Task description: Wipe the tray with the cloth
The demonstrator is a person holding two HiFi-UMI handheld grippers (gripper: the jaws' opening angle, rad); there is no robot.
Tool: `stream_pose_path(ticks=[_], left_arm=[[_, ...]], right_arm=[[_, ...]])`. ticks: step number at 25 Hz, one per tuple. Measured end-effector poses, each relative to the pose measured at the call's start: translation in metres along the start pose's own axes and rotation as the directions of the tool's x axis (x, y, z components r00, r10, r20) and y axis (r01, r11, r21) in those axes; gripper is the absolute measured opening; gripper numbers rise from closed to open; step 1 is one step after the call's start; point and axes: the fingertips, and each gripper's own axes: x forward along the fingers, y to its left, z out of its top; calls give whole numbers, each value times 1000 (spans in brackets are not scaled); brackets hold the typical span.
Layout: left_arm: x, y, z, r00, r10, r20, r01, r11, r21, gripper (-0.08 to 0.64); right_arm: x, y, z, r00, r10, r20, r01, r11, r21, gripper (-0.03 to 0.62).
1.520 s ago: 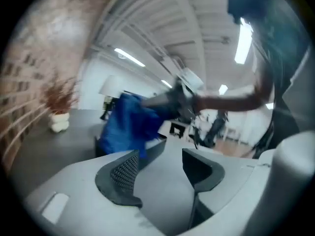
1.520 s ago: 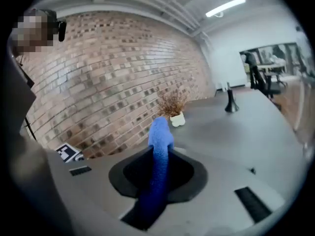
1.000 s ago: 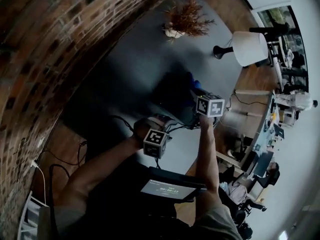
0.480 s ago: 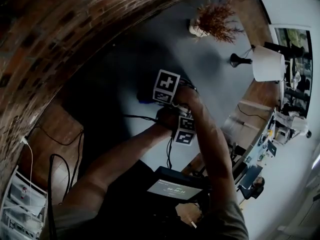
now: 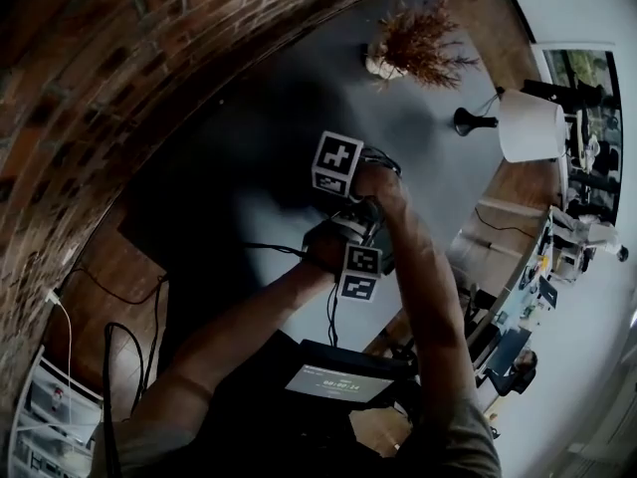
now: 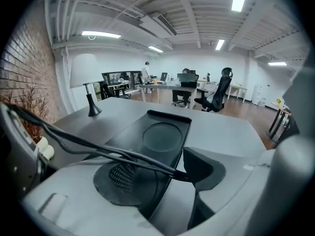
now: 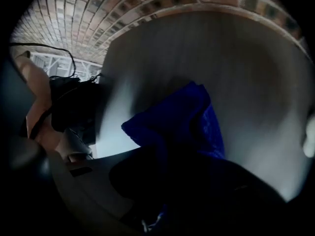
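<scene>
On the grey table (image 6: 231, 132) a black tray (image 6: 165, 134) lies lengthwise. Its round recess is toward the far edge and its near end reaches in under the left gripper (image 6: 162, 176). That gripper's jaws stand apart and have just been closing. The tray's near right edge runs through the gap between them. The mesh-padded jaw is over the tray floor and the other jaw is over bare table just beside the rim, with no pad plainly pressing on it. A black cable (image 6: 98, 149) crosses in front of the jaws. Toward the table's far left corner stands a lamp (image 6: 84, 75).

The right gripper (image 7: 165, 176) is pressed together on a blue cloth (image 7: 184, 117). The cloth bunches out past the jaws over bare table, with the brick wall (image 7: 123, 9) beyond (that view is smeared, so whether the cloth touches the top cannot be told).

From above, the two hands sit close together near the table's middle, the right hand (image 5: 383, 189) beyond the left hand (image 5: 326, 245), forearms converging. A dried plant (image 5: 418, 43) stands near the table's far end.
</scene>
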Motion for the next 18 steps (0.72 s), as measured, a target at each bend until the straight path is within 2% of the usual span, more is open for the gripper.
stream_pose_path(ticks=[2,4,5,6,7,9,10,11,12,14,16,17,18], left_arm=[[0,0,1,1000,1,2,-1,1000,-3,277],[0,-1,-2,1000,-2,-10,2,1000,5,281],[0,-2,-3,1000,-3,-17,3,1000,19,286],[0,-4,-5,1000,-3,-22,3,999,35,298],[1,-6,-6,1000,-3,-24,4,999,49,302],[1,-11,-8,1000,-9,-21,11,997,72,312],[1,-13,-9,1000,-15,-17,16,997,81,321],[1,-13,-11,1000,-20,-10,21,996,85,330],[0,-12,-11,1000,-28,0,28,997,78,331],[-6,-9,-9,997,-67,39,66,997,29,333],[-17,-10,-3,986,-115,120,122,991,-52,330],[-24,-9,1,974,-132,185,153,982,-106,330],[-34,-9,8,953,-148,263,195,967,-161,330]], right_arm=[[-12,-32,-15,992,-125,4,124,990,73,61],[-25,-64,-31,963,-269,1,264,949,174,61],[-33,-79,-39,942,-336,18,322,914,248,61],[-43,-94,-50,910,-413,37,379,864,332,61],[-56,-108,-65,866,-497,50,433,797,422,61],[-85,-120,-109,753,-655,66,492,626,605,61],[-99,-116,-133,691,-718,86,474,540,695,61],[-112,-105,-156,627,-769,126,415,466,781,61],[-124,-89,-177,554,-812,183,319,410,854,61],[-145,-45,-221,384,-883,271,97,331,939,61],[-141,9,-275,231,-930,285,-124,262,957,61],[-128,36,-299,155,-945,288,-243,246,938,61],[-116,61,-318,68,-955,289,-365,245,898,61]])
